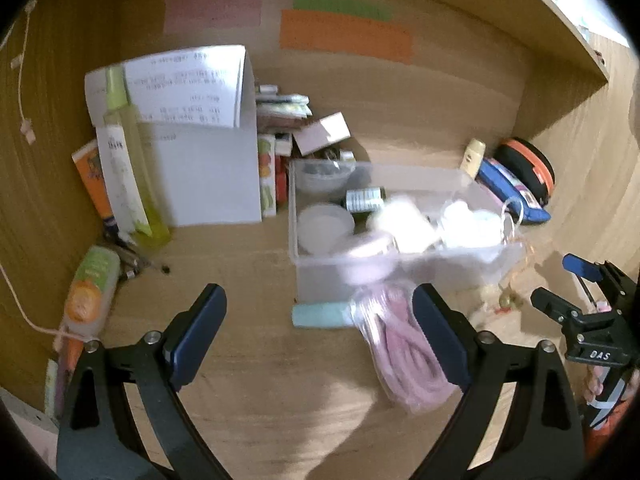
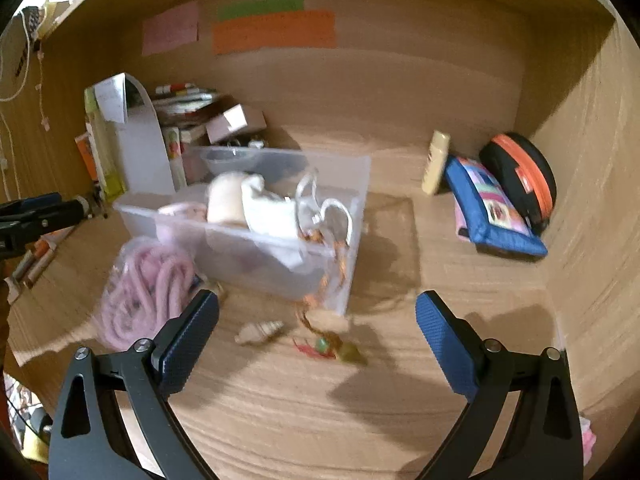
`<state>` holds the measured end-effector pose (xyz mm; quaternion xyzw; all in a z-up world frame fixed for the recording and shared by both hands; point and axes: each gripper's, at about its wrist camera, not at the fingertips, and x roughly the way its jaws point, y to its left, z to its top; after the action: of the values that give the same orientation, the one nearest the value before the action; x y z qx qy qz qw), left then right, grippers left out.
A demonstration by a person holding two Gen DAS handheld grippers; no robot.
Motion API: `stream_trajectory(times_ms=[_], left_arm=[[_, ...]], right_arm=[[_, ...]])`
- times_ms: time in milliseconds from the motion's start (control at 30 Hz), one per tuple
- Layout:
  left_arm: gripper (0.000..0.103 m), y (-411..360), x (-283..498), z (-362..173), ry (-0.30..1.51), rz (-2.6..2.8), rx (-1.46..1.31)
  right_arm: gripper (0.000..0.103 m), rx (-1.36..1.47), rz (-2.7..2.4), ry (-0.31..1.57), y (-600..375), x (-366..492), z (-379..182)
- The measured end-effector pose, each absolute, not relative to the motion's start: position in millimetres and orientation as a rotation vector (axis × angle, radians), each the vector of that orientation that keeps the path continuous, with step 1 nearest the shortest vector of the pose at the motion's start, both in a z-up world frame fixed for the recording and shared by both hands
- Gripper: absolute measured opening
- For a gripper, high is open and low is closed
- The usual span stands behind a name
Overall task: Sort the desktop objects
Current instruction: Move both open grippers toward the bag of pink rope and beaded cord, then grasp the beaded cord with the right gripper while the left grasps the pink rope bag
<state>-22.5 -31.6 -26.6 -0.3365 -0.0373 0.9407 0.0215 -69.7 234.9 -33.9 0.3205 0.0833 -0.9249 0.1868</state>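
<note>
Right wrist view, clear bin holding white cloth, both tools spread wide, empty.

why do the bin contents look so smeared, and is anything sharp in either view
Left wrist view: motion blur smears the clear bin contents and bagged pink cord; the left gripper fingers stay sharp. Right wrist view: similar blur, right gripper crisp, fisheye bending the desk walls.

Bare desk right of bin, seemingly.
</note>
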Motion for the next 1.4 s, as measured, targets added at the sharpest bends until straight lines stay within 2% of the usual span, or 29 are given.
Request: stream_trajectory(times_ms=[433, 533, 633, 933, 1067, 1200, 1400], left_arm=[[0.095, 18, -38, -80, -0.161, 2.69, -1.254], [0.095, 30, -45, -87, -0.156, 2.651, -1.303], [0.095, 41, -53, -93, -0.119, 2.661, -1.345], [0.095, 53, -70, -103, -0.081, 2.71, -1.411], [0.081, 54, -71, -103, -0.066, 2.719, -1.401], [0.077, 53, -69, -103, -0.069, 2.721, -1.382], [0.066, 47, -62, -99, -0.097, 2.695, -1.342]], right_arm=[[0.096, 1.054, -2.525, 0.281, 249, -81, -74], [0.089, 1.075, -2.5, 0.342, 245, -86, -80], [0.077, 1.105, -2.467, 0.372, 244, -96, -85], [0.048, 1.183, -2.353, 0.343, 247, -120, -94], [0.033, 1.167, -2.349, 0.329, 248, -121, -94], [0.016, 1.151, -2.339, 0.318, 249, -118, -93], [0.016, 1.118, -2.309, 0.263, 249, -108, -89]])
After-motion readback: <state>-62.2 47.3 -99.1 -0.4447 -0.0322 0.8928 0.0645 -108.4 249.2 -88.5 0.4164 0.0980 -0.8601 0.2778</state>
